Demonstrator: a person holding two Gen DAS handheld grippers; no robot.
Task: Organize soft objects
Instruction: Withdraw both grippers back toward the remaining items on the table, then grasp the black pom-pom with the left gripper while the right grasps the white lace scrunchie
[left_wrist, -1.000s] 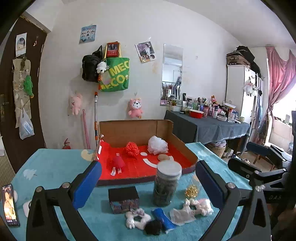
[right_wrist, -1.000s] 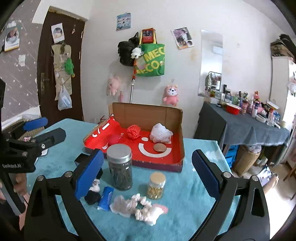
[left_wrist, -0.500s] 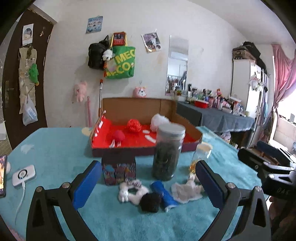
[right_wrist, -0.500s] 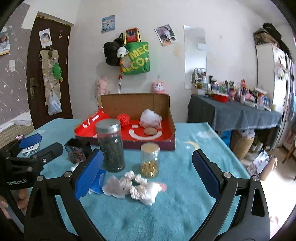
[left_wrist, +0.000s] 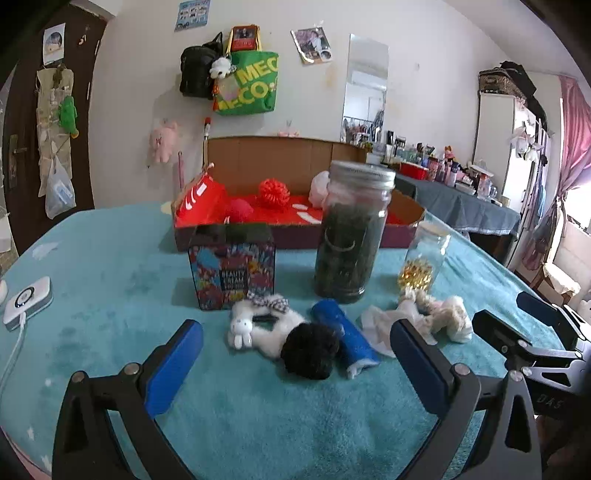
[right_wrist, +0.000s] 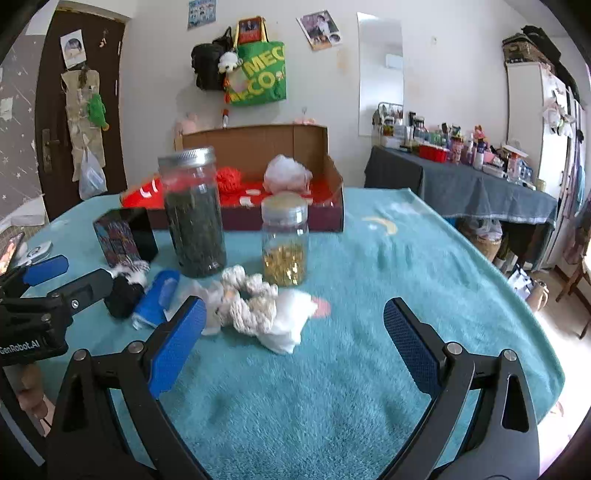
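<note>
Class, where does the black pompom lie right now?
In the left wrist view, the black pompom lies centre-front on the teal cloth, between the white bunny toy and the blue roll.

Fuzzy teal cloth (right_wrist: 369, 369) covers the table; glossy clear jar (left_wrist: 349, 236) has a metal lid; matt cardboard box (left_wrist: 280, 155).

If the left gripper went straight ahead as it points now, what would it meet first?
Most likely the black pom-pom, which lies nearest between the open left gripper fingers, with the white bunny scrunchie just behind it. Depth is hard to judge in this fisheye view.
</note>
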